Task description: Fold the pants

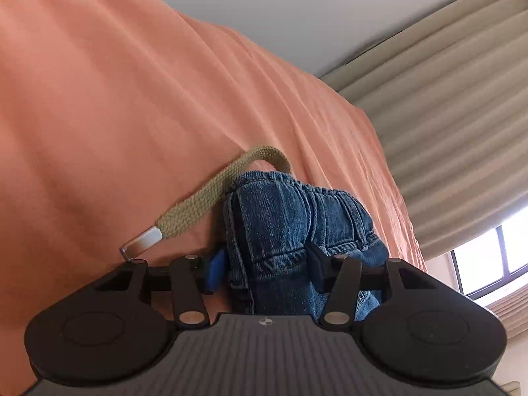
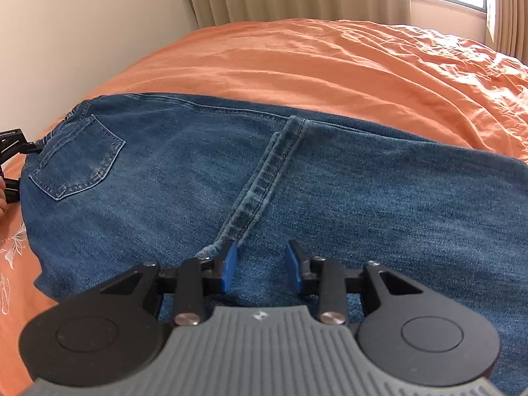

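Note:
Blue jeans (image 2: 330, 191) lie folded across the orange bed sheet (image 2: 330, 62), back pocket (image 2: 76, 161) at the left. A leg hem (image 2: 264, 178) lies over the other leg. My right gripper (image 2: 260, 264) hovers open just above the denim, its left blue pad beside the hem's end and nothing pinched. The bunched elastic waistband (image 1: 280, 217) stands between the fingers of my left gripper (image 1: 265, 267), which is open, a thin gap showing at its left blue pad. A khaki drawstring (image 1: 211, 198) with a metal tip (image 1: 142, 246) trails left of the waistband. The left gripper (image 2: 13, 151) also shows at the waistband.
The orange sheet (image 1: 132, 99) spreads wide beyond the jeans, wrinkled at the right. Beige curtains (image 1: 445, 99) and a window (image 1: 488, 257) stand past the bed's far edge. A white wall (image 2: 82, 26) runs along the left side. Part of a hand (image 2: 2, 206) shows at the left edge.

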Tool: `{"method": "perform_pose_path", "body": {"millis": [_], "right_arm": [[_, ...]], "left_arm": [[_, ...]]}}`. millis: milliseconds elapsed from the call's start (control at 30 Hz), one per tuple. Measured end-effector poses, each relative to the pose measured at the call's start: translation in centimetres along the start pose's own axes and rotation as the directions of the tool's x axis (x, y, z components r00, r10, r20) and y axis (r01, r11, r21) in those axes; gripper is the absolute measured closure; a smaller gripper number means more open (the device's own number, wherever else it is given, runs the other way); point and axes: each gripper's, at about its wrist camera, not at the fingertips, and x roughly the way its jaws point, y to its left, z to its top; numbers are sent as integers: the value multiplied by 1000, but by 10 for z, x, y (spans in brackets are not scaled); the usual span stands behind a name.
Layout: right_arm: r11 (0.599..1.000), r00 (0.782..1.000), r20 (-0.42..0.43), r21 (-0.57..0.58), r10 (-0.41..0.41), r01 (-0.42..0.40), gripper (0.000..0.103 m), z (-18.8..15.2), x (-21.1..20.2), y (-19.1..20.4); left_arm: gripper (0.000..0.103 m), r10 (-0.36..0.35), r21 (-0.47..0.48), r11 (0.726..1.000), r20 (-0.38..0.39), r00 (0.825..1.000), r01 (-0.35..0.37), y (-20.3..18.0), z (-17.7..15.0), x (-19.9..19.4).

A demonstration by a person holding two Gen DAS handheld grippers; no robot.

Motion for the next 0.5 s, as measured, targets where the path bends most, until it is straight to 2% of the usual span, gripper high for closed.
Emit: {"method": "perform_pose_path", "body": {"millis": [100, 167, 267, 333, 433, 500], "right_arm": [[1000, 1000, 1, -8, 1, -1, 73, -1, -1, 0], [1000, 1000, 0, -13, 0, 0, 73, -1, -2, 0], [1000, 1000, 4, -4, 11, -11, 74, -2, -4, -3], [1000, 1000, 14, 9, 28, -28, 74, -5, -5, -7], [998, 999, 24, 29, 49, -49, 74, -5, -11, -11], [995, 997, 38, 66, 66, -69, 72, -4, -19, -16]], "left_arm": [[56, 46, 53, 998, -3, 999, -46, -9, -2, 4], [71, 72, 56, 996, -8, 997, -71, -18, -3, 4], [84, 118, 141, 983, 8, 993, -118, -43, 0, -4], [86, 110, 185, 976, 31, 993, -114, -66, 1, -17], [87, 42, 247, 967, 70, 997, -58, -106, -3, -45], [87, 8, 327, 944, 85, 996, -35, -141, -13, -64]]}}
